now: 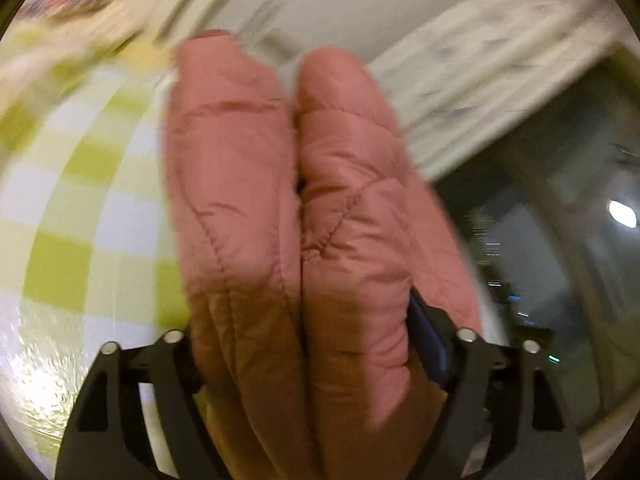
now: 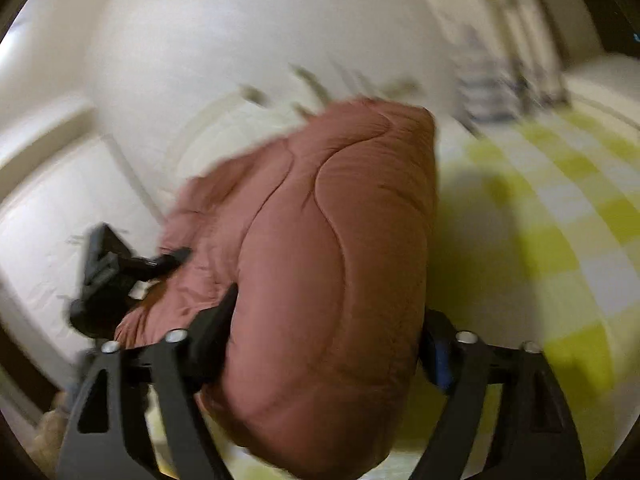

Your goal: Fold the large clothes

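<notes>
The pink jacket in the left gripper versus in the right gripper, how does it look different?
The left gripper holds the pink jacket as two puffy folds side by side; the right gripper holds one rounded bulge of it. The checked cloth lies to the left in the left view and to the right in the right view. Both jaws stand wide, filled with fabric.

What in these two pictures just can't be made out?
- Left wrist view: the pink quilted jacket hides the left gripper pads and the middle of the checked cloth.
- Left wrist view: top-left clutter is motion-blurred.
- Right wrist view: the right gripper pads are buried; the striped object is smeared.
</notes>
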